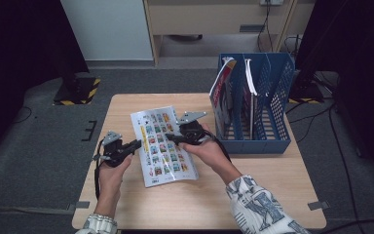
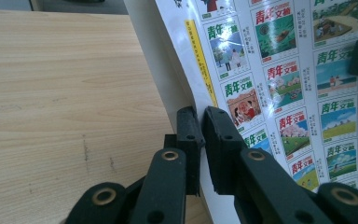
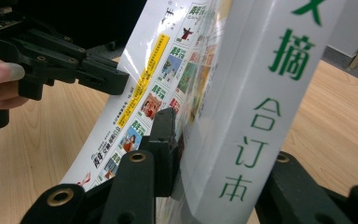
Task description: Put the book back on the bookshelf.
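Note:
A thick magazine (image 1: 163, 146) with rows of small coloured cover pictures lies on the wooden table (image 1: 253, 195). My left gripper (image 1: 137, 143) is at its left edge. In the left gripper view the jaws (image 2: 201, 126) are shut on the edge of the glossy cover (image 2: 284, 70). My right gripper (image 1: 170, 138) reaches in from the magazine's right side. In the right gripper view it (image 3: 219, 140) clamps the white spine with green characters (image 3: 261, 93), one jaw on the cover side. The cover curves upward there, with my left gripper (image 3: 107, 77) pinching its far edge.
A blue mesh file rack (image 1: 263, 145) stands at the table's right rear. It holds upright magazines (image 1: 222, 92) in its left slots. Bare wood lies to the left of the magazine and along the front edge. Dark floor and cables surround the table.

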Action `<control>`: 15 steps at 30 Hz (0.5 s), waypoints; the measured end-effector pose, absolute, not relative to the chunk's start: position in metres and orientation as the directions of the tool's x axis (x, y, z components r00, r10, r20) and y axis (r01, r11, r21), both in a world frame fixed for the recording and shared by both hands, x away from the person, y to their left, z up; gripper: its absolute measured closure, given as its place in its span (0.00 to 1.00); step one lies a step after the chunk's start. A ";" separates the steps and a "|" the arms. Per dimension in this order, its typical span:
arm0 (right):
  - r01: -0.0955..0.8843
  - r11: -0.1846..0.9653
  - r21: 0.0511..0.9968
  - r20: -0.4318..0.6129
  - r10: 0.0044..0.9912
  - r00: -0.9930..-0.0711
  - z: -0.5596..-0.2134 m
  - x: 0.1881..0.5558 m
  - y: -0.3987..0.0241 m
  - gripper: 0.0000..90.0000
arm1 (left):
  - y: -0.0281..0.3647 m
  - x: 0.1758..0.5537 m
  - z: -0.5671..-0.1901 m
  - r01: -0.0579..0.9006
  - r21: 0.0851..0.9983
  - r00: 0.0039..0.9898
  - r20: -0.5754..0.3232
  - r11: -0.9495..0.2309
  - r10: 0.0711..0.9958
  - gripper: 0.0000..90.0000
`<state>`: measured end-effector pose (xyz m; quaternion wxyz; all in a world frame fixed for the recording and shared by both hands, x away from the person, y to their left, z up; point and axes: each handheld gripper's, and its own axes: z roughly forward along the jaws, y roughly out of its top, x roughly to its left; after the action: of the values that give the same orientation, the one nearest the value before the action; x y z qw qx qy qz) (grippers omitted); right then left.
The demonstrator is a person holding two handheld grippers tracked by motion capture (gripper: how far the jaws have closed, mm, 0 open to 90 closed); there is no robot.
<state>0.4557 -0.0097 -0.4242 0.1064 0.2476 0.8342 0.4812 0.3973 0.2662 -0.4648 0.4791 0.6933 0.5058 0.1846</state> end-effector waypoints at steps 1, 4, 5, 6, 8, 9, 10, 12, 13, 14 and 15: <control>0.311 0.416 0.855 0.061 0.515 -0.855 -0.424 0.456 -0.009 0.75 | 0.267 0.397 -0.464 0.522 0.852 0.419 -0.227 -0.029 0.879 0.94; 0.312 0.423 0.851 0.061 0.510 -0.858 -0.422 0.456 -0.008 0.74 | 0.266 0.396 -0.464 0.519 0.854 0.414 -0.222 -0.029 0.883 0.94; 0.315 0.425 0.849 0.067 0.504 -0.861 -0.420 0.456 -0.007 0.72 | 0.266 0.395 -0.464 0.516 0.856 0.416 -0.221 -0.030 0.882 0.94; 0.315 0.426 0.848 0.068 0.503 -0.862 -0.419 0.456 -0.007 0.71 | 0.266 0.395 -0.464 0.516 0.856 0.416 -0.221 -0.030 0.882 0.94; 0.320 0.423 0.847 0.073 0.504 -0.860 -0.418 0.456 -0.006 0.69 | 0.265 0.394 -0.463 0.512 0.858 0.422 -0.214 -0.037 0.881 0.94; 0.323 0.429 0.844 0.073 0.504 -0.860 -0.417 0.456 -0.005 0.69 | 0.264 0.394 -0.463 0.512 0.858 0.421 -0.211 -0.039 0.882 0.94; 0.317 0.437 0.842 0.063 0.503 -0.862 -0.416 0.455 -0.005 0.68 | 0.264 0.394 -0.463 0.512 0.858 0.420 -0.213 -0.036 0.882 0.94; 0.319 0.441 0.839 0.064 0.502 -0.863 -0.417 0.455 -0.004 0.69 | 0.264 0.394 -0.463 0.514 0.857 0.420 -0.216 -0.034 0.881 0.94; 0.319 0.441 0.839 0.064 0.502 -0.863 -0.417 0.455 -0.004 0.69 | 0.264 0.394 -0.463 0.514 0.857 0.420 -0.216 -0.034 0.881 0.94; 0.309 0.448 0.839 0.047 0.505 -0.862 -0.417 0.456 -0.005 0.75 | 0.264 0.395 -0.463 0.515 0.857 0.417 -0.223 -0.027 0.881 0.94; 0.309 0.448 0.839 0.047 0.505 -0.862 -0.417 0.456 -0.005 0.75 | 0.264 0.395 -0.463 0.515 0.857 0.417 -0.223 -0.027 0.881 0.94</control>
<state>0.4563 -0.0049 -0.4167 0.1051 0.2408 0.8443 0.4670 0.3946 0.2641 -0.4632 0.4810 0.6908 0.5053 0.1901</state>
